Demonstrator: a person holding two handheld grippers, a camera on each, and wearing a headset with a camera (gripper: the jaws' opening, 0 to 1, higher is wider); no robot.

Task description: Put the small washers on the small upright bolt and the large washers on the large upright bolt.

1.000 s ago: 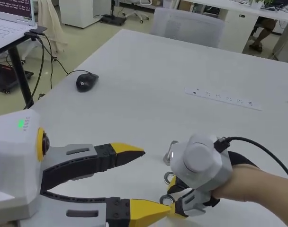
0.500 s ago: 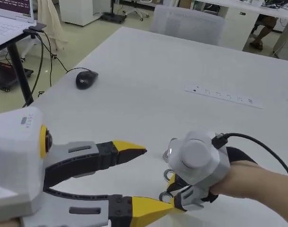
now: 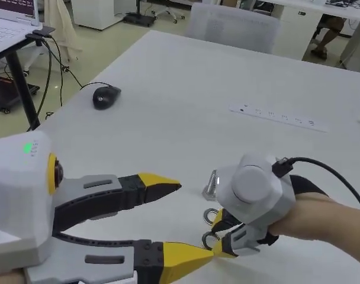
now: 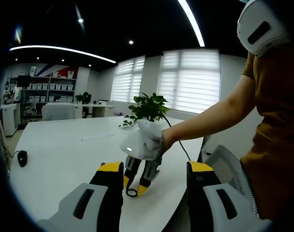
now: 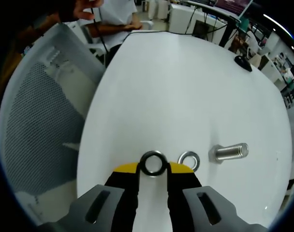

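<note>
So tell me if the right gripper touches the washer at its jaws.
Touching: the right gripper view shows the right gripper pinching the washer between its jaw tips.

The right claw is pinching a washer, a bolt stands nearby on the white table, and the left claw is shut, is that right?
Not quite: the left claw is open, its jaws wide apart, as the head view shows. The rest holds: the right claw pinches a washer and a bolt stands nearby on the white table.

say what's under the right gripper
A washer sits between the right gripper's jaw tips, a second washer and a bolt beside it. In the head view its body hides the table beneath.
</note>
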